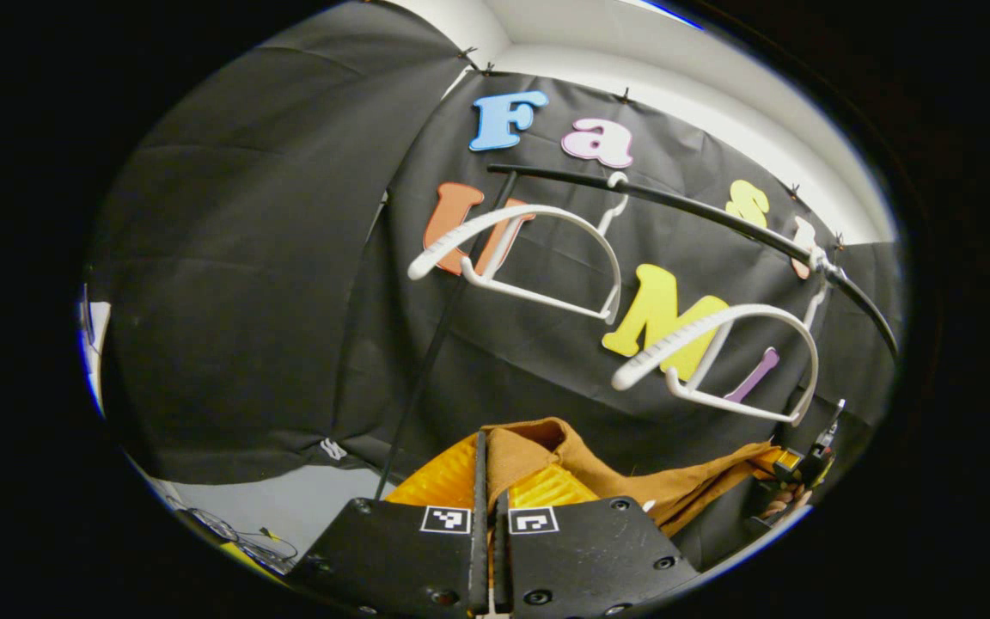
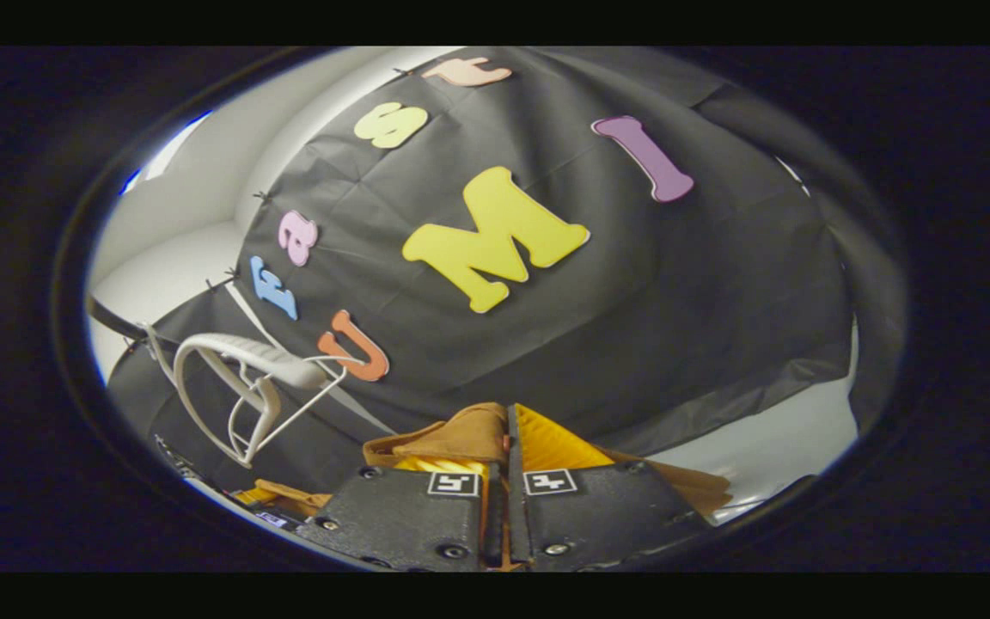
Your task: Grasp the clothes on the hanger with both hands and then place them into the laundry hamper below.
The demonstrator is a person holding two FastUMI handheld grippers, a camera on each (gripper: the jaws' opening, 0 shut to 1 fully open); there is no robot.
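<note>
You're holding the brown garment [image 1: 538, 451] clamped in your left gripper [image 1: 488, 481]: fingers are nearly closed, with a fold of cloth bunching up between and just above the tips. The fabric is running rightward from there toward your right gripper [image 1: 791, 464], seen at the far edge with a hand behind it. In the right gripper view, your right gripper [image 2: 508, 456] is likewise pinching the garment [image 2: 461, 434], fingers pressed together on a fold rising right at the tips. Two white hangers [image 1: 529, 258] are hanging bare on the black rail [image 1: 718, 219] above, apart from the cloth.
</note>
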